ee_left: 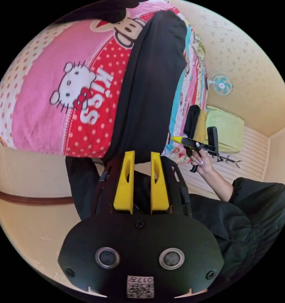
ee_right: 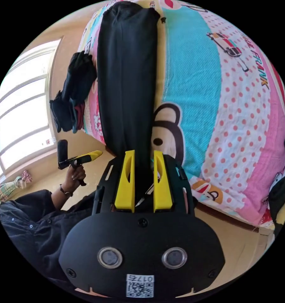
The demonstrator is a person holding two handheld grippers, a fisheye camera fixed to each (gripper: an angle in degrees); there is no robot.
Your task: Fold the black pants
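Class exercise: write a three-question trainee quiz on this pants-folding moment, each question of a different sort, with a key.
1. True or false: the black pants lie stretched out on the patterned bedspread.
2. Near the green folded blanket, what is mounted on the wall? A) clock B) fan C) mirror
3. Fill in: the left gripper has ____ jaws.

Key: 1 true; 2 B, the fan; 3 yellow.
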